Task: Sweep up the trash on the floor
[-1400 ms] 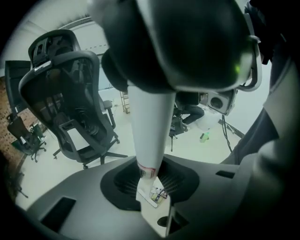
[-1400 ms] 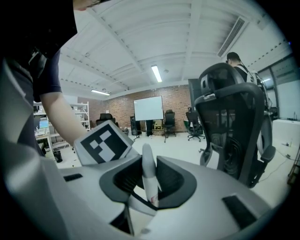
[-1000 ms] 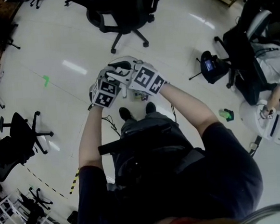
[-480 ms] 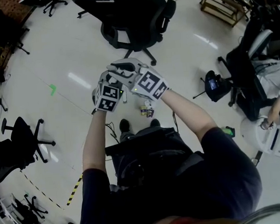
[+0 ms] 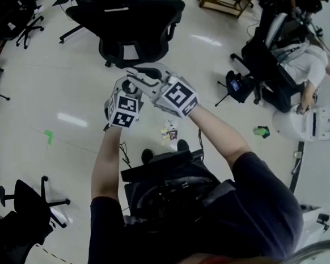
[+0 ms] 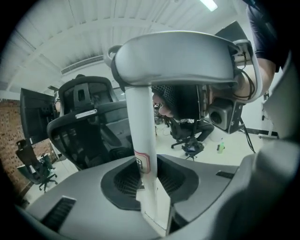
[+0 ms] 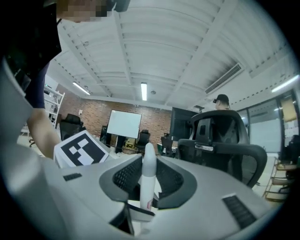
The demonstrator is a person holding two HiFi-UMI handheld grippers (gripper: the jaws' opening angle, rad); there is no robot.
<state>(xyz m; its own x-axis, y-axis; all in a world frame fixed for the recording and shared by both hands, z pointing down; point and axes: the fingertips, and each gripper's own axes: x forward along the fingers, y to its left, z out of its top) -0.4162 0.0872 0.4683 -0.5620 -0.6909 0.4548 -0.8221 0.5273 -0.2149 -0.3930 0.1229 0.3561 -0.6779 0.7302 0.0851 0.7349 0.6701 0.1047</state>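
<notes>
**White handle clamped in both grippers, trash lying on the floor**

Pretty sure both sets of jaws are closed on the same handle. The left gripper has it pinched lower down, and the pole runs up from between its pads to the grey underside of the right gripper. That one has the rounded top end poking up between its pads.

From the head view, the two sit pressed together side by side, just this side of the black office chair.

The trash is a little clump of colourful wrappers on the pale floor. It's further from the chair than the grippers, right by the person's shoes. A small green thing lies right of the chair, well apart from the clump.
</notes>
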